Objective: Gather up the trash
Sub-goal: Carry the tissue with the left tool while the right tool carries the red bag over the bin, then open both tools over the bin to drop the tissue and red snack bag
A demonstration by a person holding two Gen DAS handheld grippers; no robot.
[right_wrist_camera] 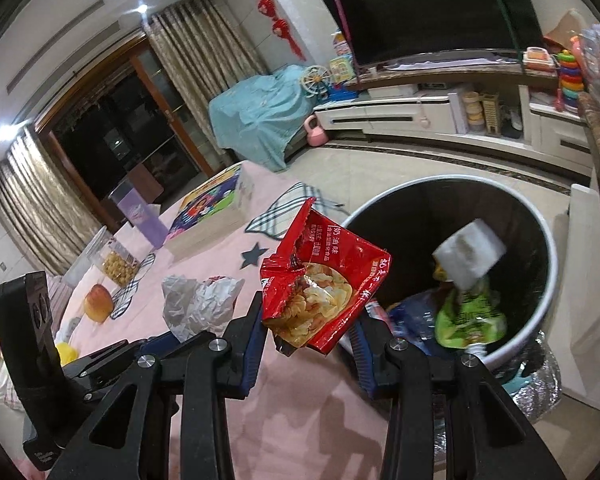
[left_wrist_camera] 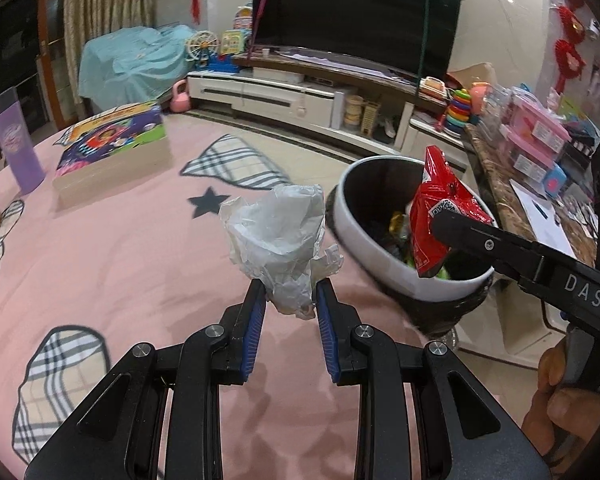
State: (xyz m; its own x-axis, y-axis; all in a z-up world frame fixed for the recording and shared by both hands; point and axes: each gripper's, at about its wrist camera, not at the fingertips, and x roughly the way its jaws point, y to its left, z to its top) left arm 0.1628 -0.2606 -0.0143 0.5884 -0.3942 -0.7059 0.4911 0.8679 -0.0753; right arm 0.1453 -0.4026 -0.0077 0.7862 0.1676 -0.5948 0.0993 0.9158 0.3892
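While the left tool pinches a crumpled white wrapper above the pink table near its edge, the right tool pinches a red snack bag at the rim of the open trash bin. Litter inside the bin is blurred, and the bin's base is cut off.

- a home living room, centred on a big dark television on the wall
- below the television, a long white media cabinet
- left of the television, patterned curtains and red hanging decorations
- right of the television, a stacking-ring toy
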